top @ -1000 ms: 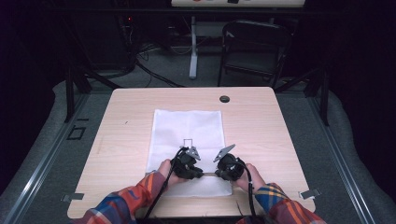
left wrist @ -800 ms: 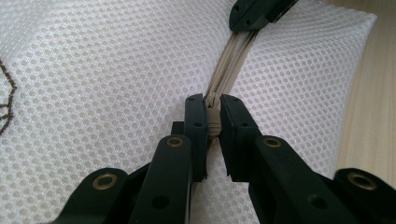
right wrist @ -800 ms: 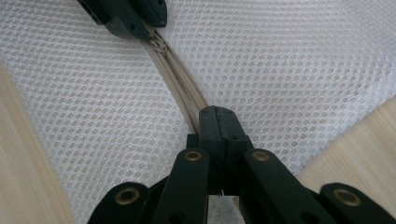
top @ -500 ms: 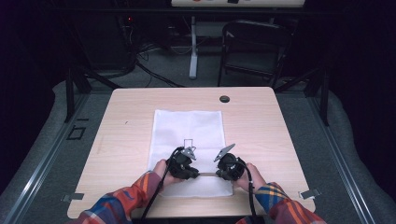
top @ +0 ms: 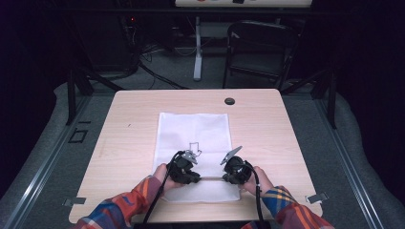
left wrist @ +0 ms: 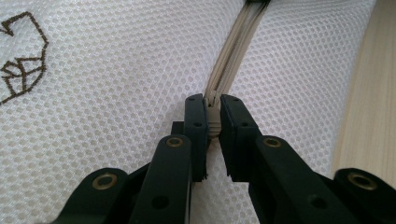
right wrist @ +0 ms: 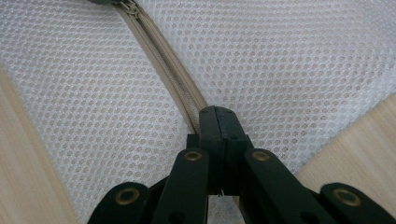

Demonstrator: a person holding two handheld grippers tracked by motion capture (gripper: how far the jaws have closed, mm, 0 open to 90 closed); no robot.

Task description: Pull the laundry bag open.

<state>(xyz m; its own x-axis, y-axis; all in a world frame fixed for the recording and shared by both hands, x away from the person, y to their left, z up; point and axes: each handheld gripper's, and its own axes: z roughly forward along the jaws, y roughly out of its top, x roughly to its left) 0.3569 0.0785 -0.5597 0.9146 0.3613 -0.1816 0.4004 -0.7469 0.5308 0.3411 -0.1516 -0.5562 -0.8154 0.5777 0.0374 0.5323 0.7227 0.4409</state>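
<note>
So I've got a white mesh laundry bag [top: 193,143] lying flat on the wooden surface [top: 129,143], and its beige zipper [left wrist: 233,56] runs along the bag's near end. My left gripper [top: 184,169] has its jaws pinched on the zipper tape. My right gripper [top: 236,169] sits just beside it on the same zipper, jaws clamped tight where the tape ends.

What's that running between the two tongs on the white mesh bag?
A beige zipper runs straight from the left tongs to the right tongs across the mesh bag. Both gripper views show each pair pinching it.
</note>
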